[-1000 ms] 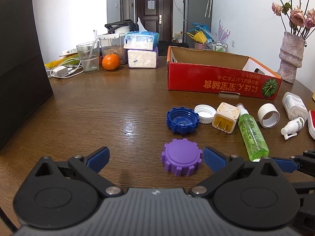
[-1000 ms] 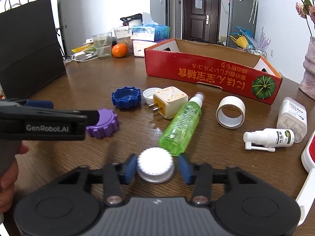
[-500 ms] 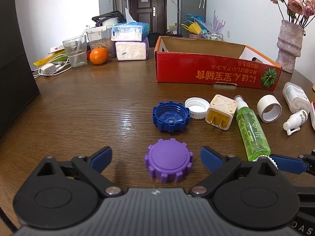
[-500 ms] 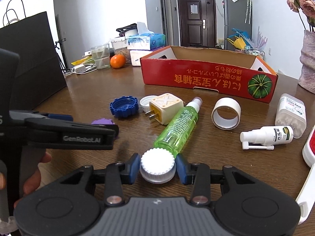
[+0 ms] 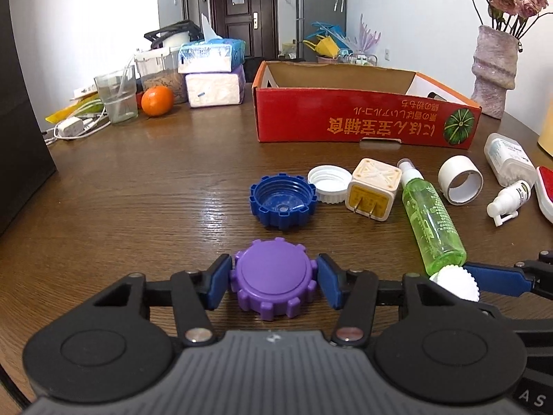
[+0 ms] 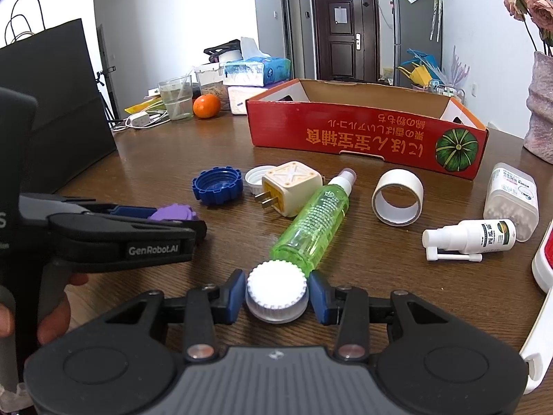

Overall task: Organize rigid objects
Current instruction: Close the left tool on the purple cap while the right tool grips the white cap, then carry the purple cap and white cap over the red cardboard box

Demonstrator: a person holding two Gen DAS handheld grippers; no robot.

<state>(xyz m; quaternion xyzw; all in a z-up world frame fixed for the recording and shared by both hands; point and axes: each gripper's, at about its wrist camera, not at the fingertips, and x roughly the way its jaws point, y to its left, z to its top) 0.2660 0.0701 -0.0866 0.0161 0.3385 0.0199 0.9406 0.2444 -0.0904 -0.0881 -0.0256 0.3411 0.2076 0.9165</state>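
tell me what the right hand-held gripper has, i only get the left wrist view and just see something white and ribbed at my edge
Observer: The right hand-held gripper has a white cap between both blue pads, which look pressed on its sides.
Operator: is it clear of the green bottle
Observer: Barely. The cap sits right at the base of the green bottle; I cannot tell if they touch.
Operator: is my purple cap off the table
Observer: Hidden. Only the top of the purple cap shows above the near finger of the left hand-held gripper.
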